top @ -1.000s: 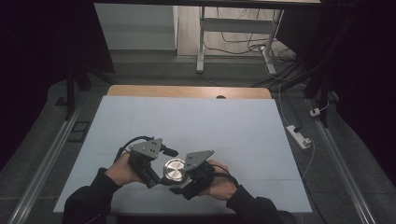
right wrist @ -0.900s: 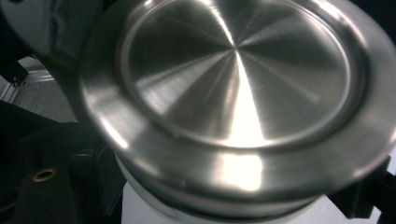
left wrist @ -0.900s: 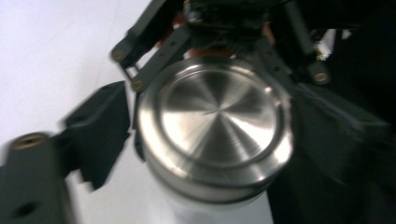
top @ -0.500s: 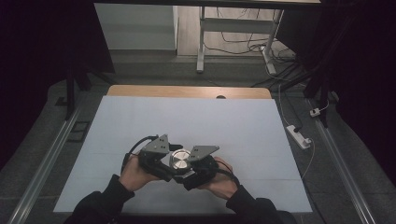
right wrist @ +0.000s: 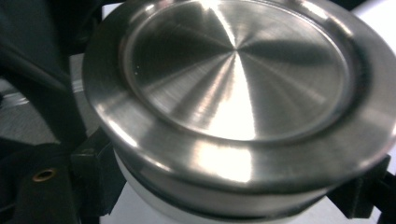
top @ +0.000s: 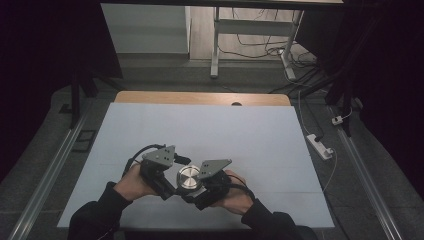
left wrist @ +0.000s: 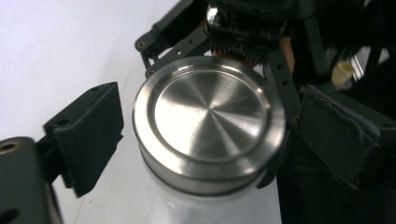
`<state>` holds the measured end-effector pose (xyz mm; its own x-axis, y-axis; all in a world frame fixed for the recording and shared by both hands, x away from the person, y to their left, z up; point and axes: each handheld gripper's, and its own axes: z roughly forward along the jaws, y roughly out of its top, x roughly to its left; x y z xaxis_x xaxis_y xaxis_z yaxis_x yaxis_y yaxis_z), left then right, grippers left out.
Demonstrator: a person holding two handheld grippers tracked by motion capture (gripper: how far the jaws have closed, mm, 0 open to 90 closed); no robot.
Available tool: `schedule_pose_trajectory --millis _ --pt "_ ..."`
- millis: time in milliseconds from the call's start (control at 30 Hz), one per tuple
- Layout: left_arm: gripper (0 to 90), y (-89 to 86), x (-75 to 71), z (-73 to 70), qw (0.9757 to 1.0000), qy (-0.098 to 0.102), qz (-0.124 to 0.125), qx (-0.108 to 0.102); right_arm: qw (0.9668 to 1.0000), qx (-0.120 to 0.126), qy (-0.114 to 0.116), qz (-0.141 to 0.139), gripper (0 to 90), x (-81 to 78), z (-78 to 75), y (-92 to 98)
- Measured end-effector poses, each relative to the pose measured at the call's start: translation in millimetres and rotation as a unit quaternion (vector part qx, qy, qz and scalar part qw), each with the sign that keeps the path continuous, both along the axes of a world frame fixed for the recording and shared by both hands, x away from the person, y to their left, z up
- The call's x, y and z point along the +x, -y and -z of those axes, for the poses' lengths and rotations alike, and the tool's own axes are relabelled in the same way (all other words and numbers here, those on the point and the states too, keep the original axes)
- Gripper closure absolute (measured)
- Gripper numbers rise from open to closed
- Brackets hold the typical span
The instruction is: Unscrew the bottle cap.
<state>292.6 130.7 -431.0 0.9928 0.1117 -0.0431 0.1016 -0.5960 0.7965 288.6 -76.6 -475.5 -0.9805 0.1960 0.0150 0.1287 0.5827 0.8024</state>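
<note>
A jar with a brushed steel lid [top: 189,176] and a white body stands near the front of the table. In the left gripper view the lid [left wrist: 210,116] lies between the two black pads [left wrist: 88,135] with a gap on each side. My left gripper [left wrist: 215,135] is open, its jaws having just been opening. In the right gripper view the lid [right wrist: 238,79] is very close. My right gripper [right wrist: 229,191] is shut on the white body just under the lid. In the high view the left gripper [top: 177,179] and right gripper [top: 196,187] flank the jar.
The white table top [top: 210,130] stretches far and to both sides of the hands, ending in a wooden far edge [top: 200,98]. A white power strip [top: 320,145] and its cable lie off the right edge. Metal rails run along the floor on both sides.
Half a second ago the left gripper sat tighter over the lid, with the jar a little farther off. It has since drawn back to the left, and the jar sits nearer again.
</note>
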Motion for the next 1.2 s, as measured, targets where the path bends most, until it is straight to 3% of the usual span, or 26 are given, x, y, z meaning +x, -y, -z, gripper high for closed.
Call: schedule_pose_trajectory --millis 167,300,433,533,633,833,1100,1200 --pt "18.9 4.5 -0.1 4.3 1.0 -0.003 0.006 0.007 0.9998 -0.008 0.008 -0.017 14.5 -2.9 -0.2 -1.5" --pt "19.5 9.6 -1.9 3.8 0.9991 0.005 -0.041 0.002 0.9999 -0.006 0.008 0.005 14.5 -0.2 -0.7 0.1" --pt "20.0 18.7 -3.0 4.0 0.9933 0.008 -0.115 -0.006 0.9984 0.003 0.0 0.057 14.5 4.9 -1.1 3.2" --pt "20.1 23.2 -4.6 5.1 0.9884 0.016 -0.15 -0.015 0.9965 0.006 0.002 0.084 14.5 8.0 -0.8 5.0" --pt "20.2 24.0 -5.2 4.9 0.9856 0.012 -0.166 -0.03 0.9954 0.012 -0.001 0.095 14.5 9.0 -1.1 6.2" --pt "20.3 25.0 -5.6 4.8 0.9829 0.006 -0.18 -0.038 0.995 0.012 0.005 0.099 14.5 9.2 -1.6 6.9" --pt "20.4 27.5 -9.9 2.4 0.9731 0.011 -0.223 -0.059 0.9927 0.017 0.014 0.119 14.6 8.7 -2.4 7.0" --pt "20.4 25.4 -10.0 -0.7 0.9724 0.006 -0.224 -0.066 0.9926 0.015 0.016 0.119 14.6 9.5 0.1 6.3"
